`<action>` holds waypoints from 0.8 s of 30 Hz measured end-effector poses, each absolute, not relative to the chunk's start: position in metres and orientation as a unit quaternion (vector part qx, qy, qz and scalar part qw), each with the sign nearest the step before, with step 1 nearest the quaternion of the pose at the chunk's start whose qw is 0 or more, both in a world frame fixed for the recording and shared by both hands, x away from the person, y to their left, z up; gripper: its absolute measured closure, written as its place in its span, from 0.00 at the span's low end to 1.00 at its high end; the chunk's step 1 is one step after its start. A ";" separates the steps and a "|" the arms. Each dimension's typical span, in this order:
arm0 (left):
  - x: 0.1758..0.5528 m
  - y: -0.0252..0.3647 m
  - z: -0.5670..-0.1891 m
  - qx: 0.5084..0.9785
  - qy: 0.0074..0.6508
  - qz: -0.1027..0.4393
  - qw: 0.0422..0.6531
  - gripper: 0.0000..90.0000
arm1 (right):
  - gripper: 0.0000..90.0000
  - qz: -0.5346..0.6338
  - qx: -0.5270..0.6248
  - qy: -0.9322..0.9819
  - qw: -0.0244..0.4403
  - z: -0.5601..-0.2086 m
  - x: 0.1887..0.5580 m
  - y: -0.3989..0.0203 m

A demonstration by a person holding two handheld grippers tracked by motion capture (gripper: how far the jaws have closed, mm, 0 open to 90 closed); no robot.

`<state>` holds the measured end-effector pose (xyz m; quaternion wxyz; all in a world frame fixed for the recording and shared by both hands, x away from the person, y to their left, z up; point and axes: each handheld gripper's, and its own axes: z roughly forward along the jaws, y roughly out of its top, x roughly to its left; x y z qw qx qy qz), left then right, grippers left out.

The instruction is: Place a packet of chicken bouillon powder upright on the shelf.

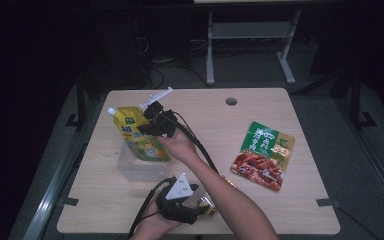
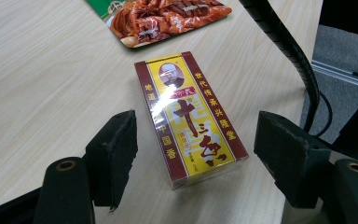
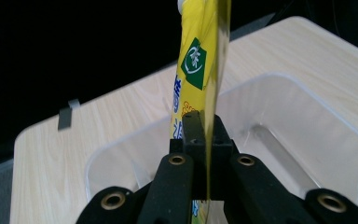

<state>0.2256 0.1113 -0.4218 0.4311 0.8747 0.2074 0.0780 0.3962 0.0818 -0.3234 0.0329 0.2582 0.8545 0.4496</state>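
Observation:
A yellow spouted pouch [image 1: 137, 139] hangs upright over a clear plastic container [image 1: 130, 170], its lower end down inside the walls. My right gripper [image 1: 152, 125] is shut on the pouch's edge. In the right gripper view the black jaws [image 3: 206, 128] pinch the thin yellow pouch [image 3: 200, 60] above the clear container [image 3: 307, 107]. My left gripper [image 1: 202, 206] rests near the table's front edge. In its own view the left gripper [image 2: 196, 123] stands open, with a red and yellow seasoning box [image 2: 191, 126] flat on the table between the pads, untouched.
A green and red meat snack packet [image 1: 265, 155] lies flat at the right of the wooden table [image 1: 305, 210]; its end shows as the packet [image 2: 163, 18] beyond the box. The right gripper's cable [image 2: 289, 46] crosses the table. A cable hole [image 1: 231, 101] sits near the far edge.

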 end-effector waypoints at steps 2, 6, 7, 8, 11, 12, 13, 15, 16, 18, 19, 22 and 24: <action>0.226 0.111 -0.422 0.874 0.209 0.078 0.432 0.33 | 1.00 0.459 0.264 0.848 0.036 -0.325 0.396 0.082; 0.226 0.112 -0.422 0.874 0.210 0.077 0.431 0.33 | 1.00 0.468 0.275 0.839 0.037 -0.333 0.396 0.082; 0.226 0.112 -0.422 0.873 0.210 0.077 0.433 0.33 | 1.00 0.470 0.274 0.838 0.038 -0.335 0.396 0.081; 0.226 0.112 -0.422 0.873 0.210 0.078 0.433 0.33 | 1.00 0.473 0.277 0.836 0.037 -0.338 0.396 0.082; 0.226 0.112 -0.422 0.874 0.208 0.078 0.432 0.33 | 1.00 0.474 0.279 0.834 0.040 -0.343 0.396 0.081; 0.226 0.112 -0.422 0.874 0.208 0.078 0.433 0.33 | 1.00 0.475 0.284 0.832 0.038 -0.345 0.396 0.081; 0.226 0.113 -0.422 0.874 0.209 0.078 0.432 0.33 | 1.00 0.478 0.283 0.831 0.038 -0.345 0.396 0.081; 0.226 0.113 -0.423 0.874 0.210 0.078 0.432 0.33 | 1.00 0.480 0.282 0.830 0.034 -0.346 0.396 0.080; 0.226 0.113 -0.423 0.874 0.210 0.078 0.431 0.33 | 1.00 0.478 0.283 0.831 0.034 -0.347 0.396 0.080; 0.226 0.113 -0.423 0.876 0.206 0.078 0.429 0.33 | 0.98 0.473 0.285 0.833 0.032 -0.348 0.395 0.082; 0.226 0.113 -0.423 0.876 0.206 0.079 0.429 0.33 | 0.97 0.469 0.278 0.837 0.044 -0.347 0.393 0.083; 0.226 0.113 -0.423 0.874 0.208 0.079 0.431 0.33 | 0.95 0.466 0.271 0.841 0.048 -0.346 0.392 0.084; 0.226 0.113 -0.423 0.874 0.209 0.079 0.432 0.33 | 0.82 0.458 0.270 0.846 0.051 -0.345 0.393 0.083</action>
